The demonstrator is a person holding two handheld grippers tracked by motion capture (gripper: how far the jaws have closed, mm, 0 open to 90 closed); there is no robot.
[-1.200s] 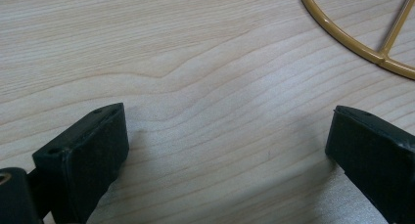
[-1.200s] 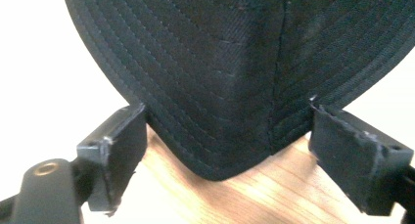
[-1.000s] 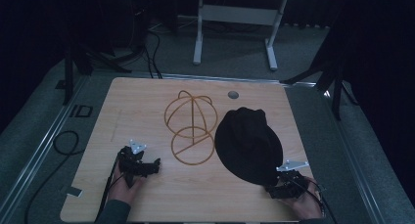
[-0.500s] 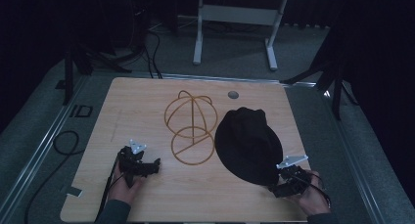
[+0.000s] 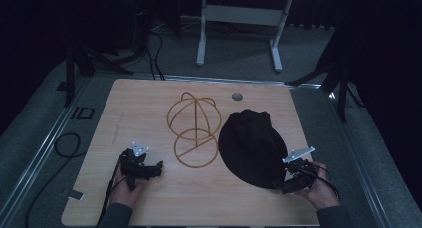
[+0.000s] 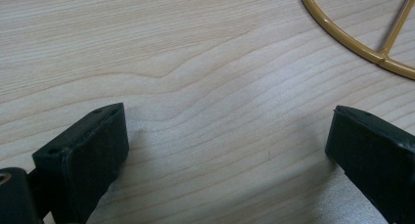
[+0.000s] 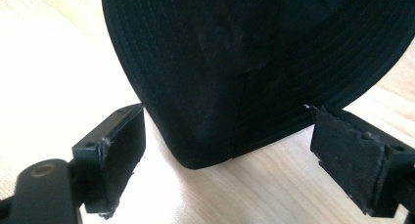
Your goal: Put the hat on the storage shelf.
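The black hat lies flat on the right side of the counter, next to the gold wire stand. My right gripper is nearest, at the hat's near edge, and its jaws have just been opening; the brim pokes between them, but they hold nothing. My left gripper rests wide open and empty over bare wood, left of the stand.

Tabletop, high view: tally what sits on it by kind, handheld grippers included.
Black hat: 1
Gold wire hat stand: 1
Handheld grippers, left gripper and right gripper, both open: 2
Round grey grommet in the table: 1
Total: 5
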